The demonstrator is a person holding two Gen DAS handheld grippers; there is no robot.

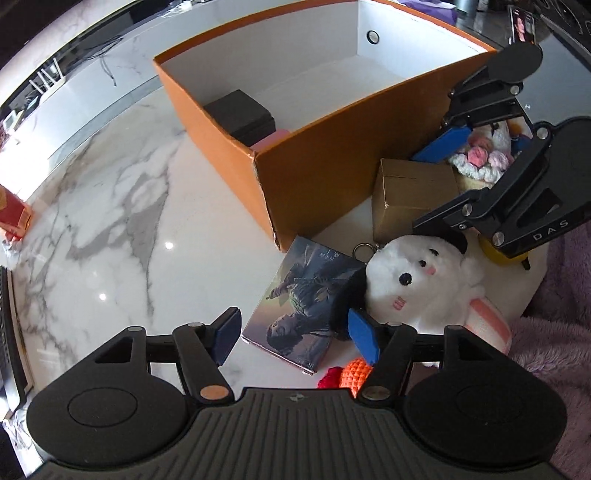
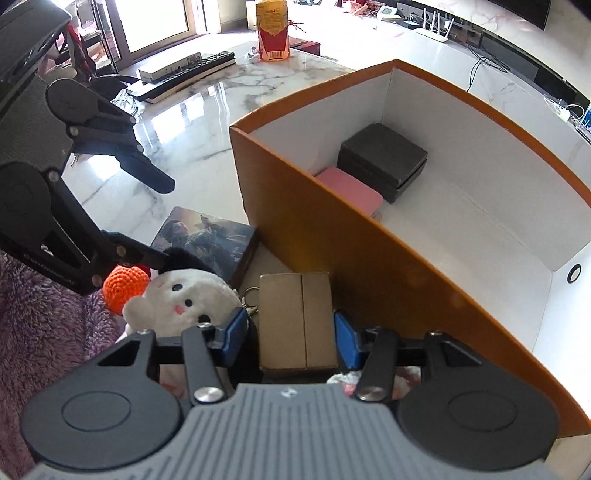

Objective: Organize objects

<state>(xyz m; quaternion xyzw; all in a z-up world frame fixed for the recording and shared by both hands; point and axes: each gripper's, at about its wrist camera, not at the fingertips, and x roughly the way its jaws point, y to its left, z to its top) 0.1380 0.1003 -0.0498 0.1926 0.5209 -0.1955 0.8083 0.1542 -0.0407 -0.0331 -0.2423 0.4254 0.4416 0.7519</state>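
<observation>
An orange box (image 1: 325,162) (image 2: 354,251) with a white inside stands on the marble table; a black case (image 2: 382,157) (image 1: 242,114) and a pink item (image 2: 351,190) lie in it. Beside it lie a picture-covered flat box (image 1: 295,306) (image 2: 207,240), a white plush toy (image 1: 417,280) (image 2: 184,302), a gold cardboard box (image 1: 410,195) (image 2: 297,321), an orange crochet piece (image 1: 354,373) (image 2: 123,288) and a crochet flower bunch (image 1: 480,155). My left gripper (image 1: 295,338) is open over the flat box, its right finger against the plush. My right gripper (image 2: 291,336) is open, its fingers on either side of the gold box.
A purple fluffy blanket (image 1: 554,314) (image 2: 44,325) lies at the table's near side. A red and yellow carton (image 2: 272,31) (image 1: 13,218), remote controls (image 2: 184,72) and cables stand farther off on the marble top (image 1: 110,206).
</observation>
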